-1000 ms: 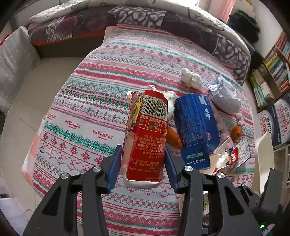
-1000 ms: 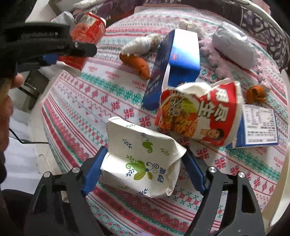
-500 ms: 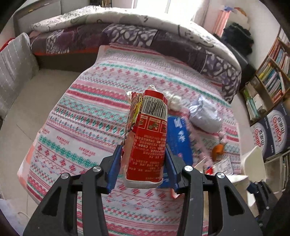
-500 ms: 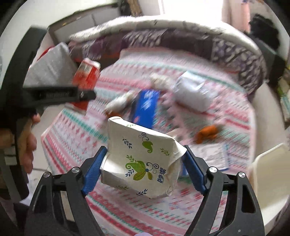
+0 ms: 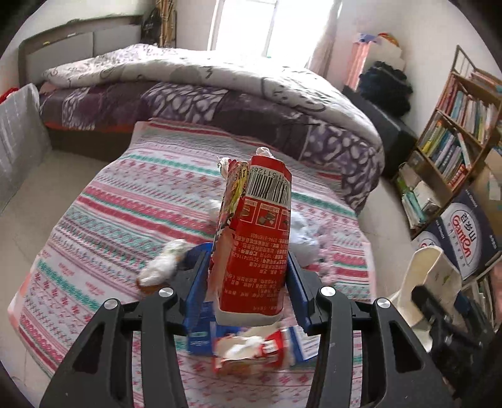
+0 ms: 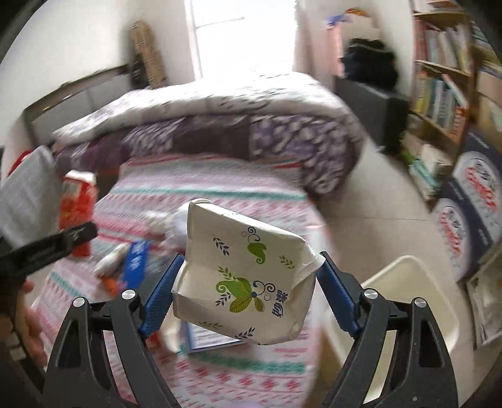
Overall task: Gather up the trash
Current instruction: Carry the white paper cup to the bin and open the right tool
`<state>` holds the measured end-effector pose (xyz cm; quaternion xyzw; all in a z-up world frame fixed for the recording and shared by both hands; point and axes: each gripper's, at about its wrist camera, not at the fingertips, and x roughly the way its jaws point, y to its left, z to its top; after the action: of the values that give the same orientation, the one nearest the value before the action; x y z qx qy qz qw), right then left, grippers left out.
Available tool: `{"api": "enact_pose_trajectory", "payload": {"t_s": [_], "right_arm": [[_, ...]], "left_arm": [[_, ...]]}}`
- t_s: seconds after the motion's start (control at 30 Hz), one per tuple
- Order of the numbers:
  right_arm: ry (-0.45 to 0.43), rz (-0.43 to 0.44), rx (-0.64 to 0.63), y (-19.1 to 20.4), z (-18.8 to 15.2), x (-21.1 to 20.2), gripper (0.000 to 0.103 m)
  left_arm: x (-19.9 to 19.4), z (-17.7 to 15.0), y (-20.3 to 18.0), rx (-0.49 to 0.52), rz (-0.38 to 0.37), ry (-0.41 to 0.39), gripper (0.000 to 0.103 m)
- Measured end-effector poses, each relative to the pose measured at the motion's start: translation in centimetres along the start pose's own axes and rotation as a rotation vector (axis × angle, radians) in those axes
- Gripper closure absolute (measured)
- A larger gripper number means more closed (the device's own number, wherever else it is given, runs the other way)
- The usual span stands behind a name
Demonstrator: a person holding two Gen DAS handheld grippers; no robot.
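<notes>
L gripper (image 5: 249,292) is clamped on a red carton (image 5: 254,241), barcode end up, held upright in the air above the striped tablecloth (image 5: 125,213), w/ a blue box (image 5: 200,326), a crumpled red-and-white wrapper (image 5: 251,354) and a white tissue wad (image 5: 163,266) lying on the cloth below and left of it. R gripper (image 6: 248,292) grips a white tissue pack w/ green leaf print (image 6: 244,276), pads pressed on both sides, pack tilted and off the table. To its right, lower down, sits a cream bin (image 6: 404,317) beside the table edge; bookshelf (image 6: 445,75) further right.

You face a bright window (image 5: 244,25) at top centre, a quilted bed (image 5: 204,88) below it, a bookshelf (image 5: 455,125) at right.
</notes>
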<state>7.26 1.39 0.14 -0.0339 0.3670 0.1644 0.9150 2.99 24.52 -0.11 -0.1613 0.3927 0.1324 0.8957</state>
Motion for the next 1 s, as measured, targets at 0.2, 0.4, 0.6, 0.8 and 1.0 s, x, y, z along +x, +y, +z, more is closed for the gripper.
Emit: {"api": "enact_pose_trajectory", "payload": {"t_s": [0.2, 0.4, 0.6, 0.8, 1.0], "right_arm": [[0.009, -0.129, 0.09, -5.3, 0.5, 0.1, 0.022], [0.055, -0.221, 0.209, -10.5, 0.4, 0.4, 0.021], [0.095, -0.285, 0.326, -15.6, -0.2, 0.0, 0.02], [0.105, -0.342, 0.413, -19.2, -0.8, -1.0, 0.016], [0.074, -0.399, 0.438, -21.2, -1.1, -2.2, 0.009]], "left_arm": [[0.7, -0.5, -3.3, 0.028, -0.031, -0.002, 0.055], [1.6, -1.2, -7.1, 0.068, -0.079, 0.005, 0.055], [2.6, -2.3, -11.2, 0.123, -0.126, 0.023, 0.055], [3.7, -4.0, -15.4, 0.191, -0.167, 0.05, 0.054], [4.3, -5.2, -19.1, 0.24, -0.207, 0.071, 0.053]]}}
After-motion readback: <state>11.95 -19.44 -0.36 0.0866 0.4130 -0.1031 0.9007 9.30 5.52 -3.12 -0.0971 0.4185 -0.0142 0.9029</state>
